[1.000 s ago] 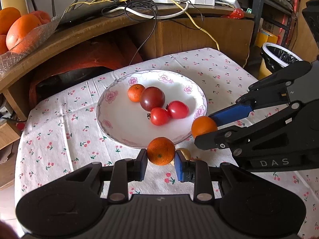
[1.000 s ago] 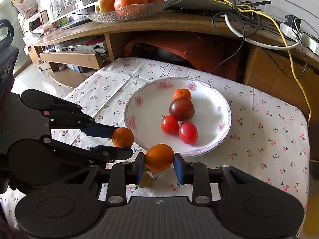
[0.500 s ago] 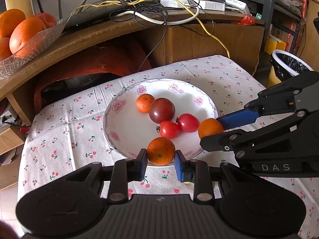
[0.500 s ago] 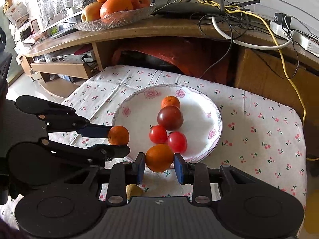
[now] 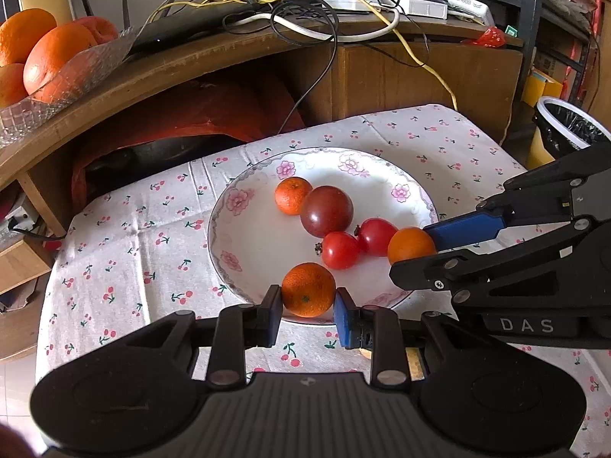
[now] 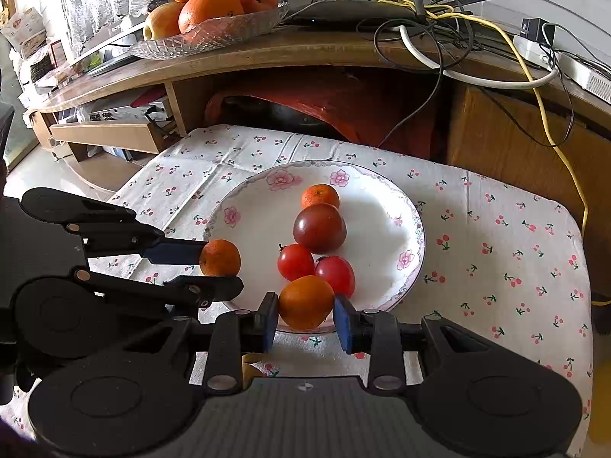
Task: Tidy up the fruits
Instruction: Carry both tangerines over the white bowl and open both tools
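With my left gripper [image 5: 307, 309] clamping a mandarin [image 5: 308, 289] and my right gripper [image 6: 305, 318] an orange fruit [image 6: 305, 301], both low-centre over the plate [image 5: 244, 236], I'd lower before releasing.

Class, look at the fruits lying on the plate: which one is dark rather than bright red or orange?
The dark purple tomato, the biggest one, beside the small orange; the two tomatoes nearby are bright red.

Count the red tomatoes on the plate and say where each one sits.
2. One tomato lies near the middle of the plate; the second tomato touches it on the right, beside the orange held by the right tool. More could be hidden behind it.
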`<state>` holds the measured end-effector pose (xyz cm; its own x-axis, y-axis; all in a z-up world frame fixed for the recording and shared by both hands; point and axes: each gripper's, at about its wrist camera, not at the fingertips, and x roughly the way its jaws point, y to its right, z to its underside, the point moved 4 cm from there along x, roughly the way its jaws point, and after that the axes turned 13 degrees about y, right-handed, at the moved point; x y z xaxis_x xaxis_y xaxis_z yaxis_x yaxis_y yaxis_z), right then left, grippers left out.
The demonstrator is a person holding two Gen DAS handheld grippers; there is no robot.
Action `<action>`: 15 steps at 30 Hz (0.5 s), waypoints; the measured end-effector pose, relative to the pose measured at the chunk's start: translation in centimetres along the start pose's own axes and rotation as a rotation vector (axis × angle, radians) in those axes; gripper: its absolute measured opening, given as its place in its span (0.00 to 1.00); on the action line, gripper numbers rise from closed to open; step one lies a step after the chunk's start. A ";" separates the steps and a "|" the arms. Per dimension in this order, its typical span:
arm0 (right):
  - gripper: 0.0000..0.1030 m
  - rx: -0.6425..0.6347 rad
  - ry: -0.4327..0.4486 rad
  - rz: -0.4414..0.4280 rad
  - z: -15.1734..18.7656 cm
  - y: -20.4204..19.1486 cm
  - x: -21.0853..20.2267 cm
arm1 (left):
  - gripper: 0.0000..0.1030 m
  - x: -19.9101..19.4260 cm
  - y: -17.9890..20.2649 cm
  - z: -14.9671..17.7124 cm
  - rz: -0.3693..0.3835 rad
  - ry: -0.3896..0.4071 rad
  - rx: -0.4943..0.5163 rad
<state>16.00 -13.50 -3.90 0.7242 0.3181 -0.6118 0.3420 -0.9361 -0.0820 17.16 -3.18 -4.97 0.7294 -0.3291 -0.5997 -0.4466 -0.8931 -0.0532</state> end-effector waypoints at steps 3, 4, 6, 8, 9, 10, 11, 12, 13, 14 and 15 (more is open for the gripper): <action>0.26 0.001 -0.003 0.004 0.0 0.1 0.3 | 0.36 0.1 0.0 0.0 -0.008 0.000 0.002; 0.26 0.000 -0.004 0.005 0.0 0.1 0.3 | 0.36 0.2 0.0 0.0 -0.010 0.000 0.004; 0.26 0.000 -0.007 0.008 0.1 0.2 0.5 | 0.36 0.3 0.0 0.0 -0.015 0.002 0.010; 0.26 -0.001 -0.008 0.009 0.1 0.3 0.7 | 0.36 0.3 0.0 0.1 -0.019 0.003 0.012; 0.26 -0.003 -0.007 0.011 0.1 0.3 0.8 | 0.36 0.3 0.0 0.1 -0.020 0.004 0.012; 0.26 -0.004 -0.008 0.013 0.1 0.3 0.9 | 0.36 0.4 -0.1 0.0 -0.022 0.004 0.013; 0.26 -0.005 -0.008 0.013 0.2 0.3 1.0 | 0.36 0.4 0.0 0.1 -0.024 0.004 0.016; 0.26 -0.006 -0.009 0.014 0.2 0.3 1.0 | 0.36 0.5 0.0 0.1 -0.027 0.004 0.019; 0.26 -0.007 -0.009 0.015 0.2 0.4 1.1 | 0.36 0.5 0.0 0.1 -0.029 0.005 0.021; 0.27 -0.008 -0.009 0.016 0.2 0.4 1.2 | 0.36 0.5 0.0 0.1 -0.030 0.005 0.023; 0.27 -0.009 -0.010 0.017 0.2 0.4 1.2 | 0.36 0.6 0.0 0.1 -0.032 0.005 0.023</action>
<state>16.90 -13.55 -4.85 0.7244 0.3003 -0.6206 0.3345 -0.9402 -0.0645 17.54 -3.39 -5.38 0.7460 -0.3024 -0.5933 -0.4348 -0.8960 -0.0901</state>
